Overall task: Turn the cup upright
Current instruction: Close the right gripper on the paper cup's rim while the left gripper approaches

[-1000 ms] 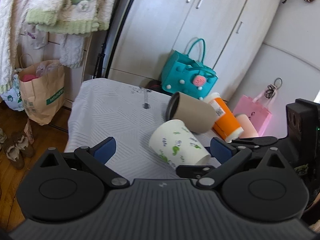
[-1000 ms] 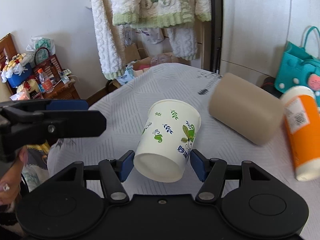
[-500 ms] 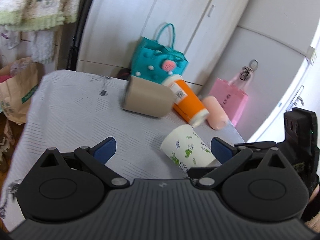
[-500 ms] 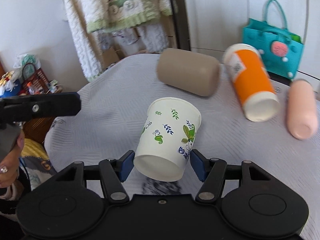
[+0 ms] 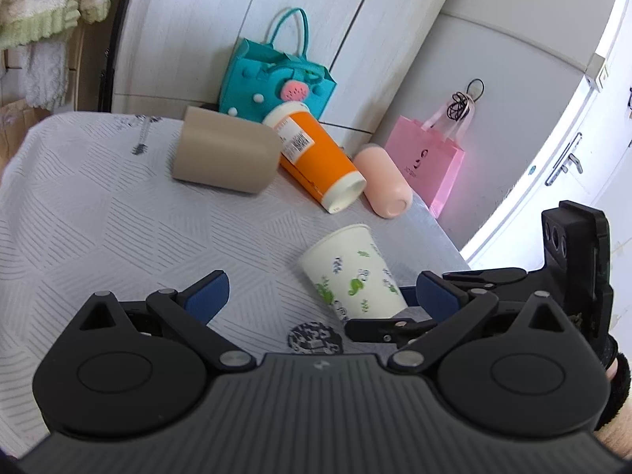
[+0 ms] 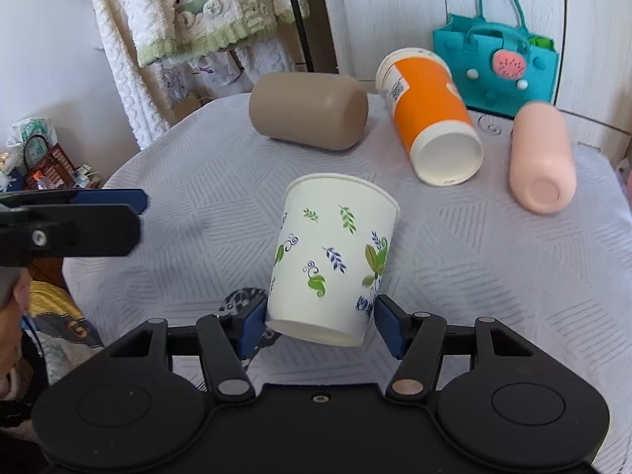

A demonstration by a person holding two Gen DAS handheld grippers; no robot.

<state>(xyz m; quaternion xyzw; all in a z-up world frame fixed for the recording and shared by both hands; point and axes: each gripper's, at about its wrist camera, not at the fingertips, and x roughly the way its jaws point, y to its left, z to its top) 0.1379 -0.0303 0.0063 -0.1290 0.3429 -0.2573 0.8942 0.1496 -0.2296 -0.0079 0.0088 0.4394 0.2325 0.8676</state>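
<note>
A white paper cup with leaf prints [image 6: 331, 260] is gripped near its base by my right gripper [image 6: 320, 322]. It is tilted, with its rim pointing away, above the grey tablecloth [image 6: 197, 181]. In the left wrist view the cup [image 5: 351, 272] leans to the upper left, and the right gripper's fingers [image 5: 399, 326] hold its base. My left gripper [image 5: 320, 292] is open and empty, just left of the cup.
A tan cup [image 6: 308, 116], an orange cup [image 6: 430, 114] and a pink cup [image 6: 541, 158] lie on their sides at the back of the table. A teal bag [image 6: 497, 67] and a pink bag [image 5: 430, 162] stand behind. Clothes [image 6: 189, 12] hang at the left.
The right gripper has carried the cup toward the table's right front part and tipped it more upright. The left gripper has swung right and stays open.
</note>
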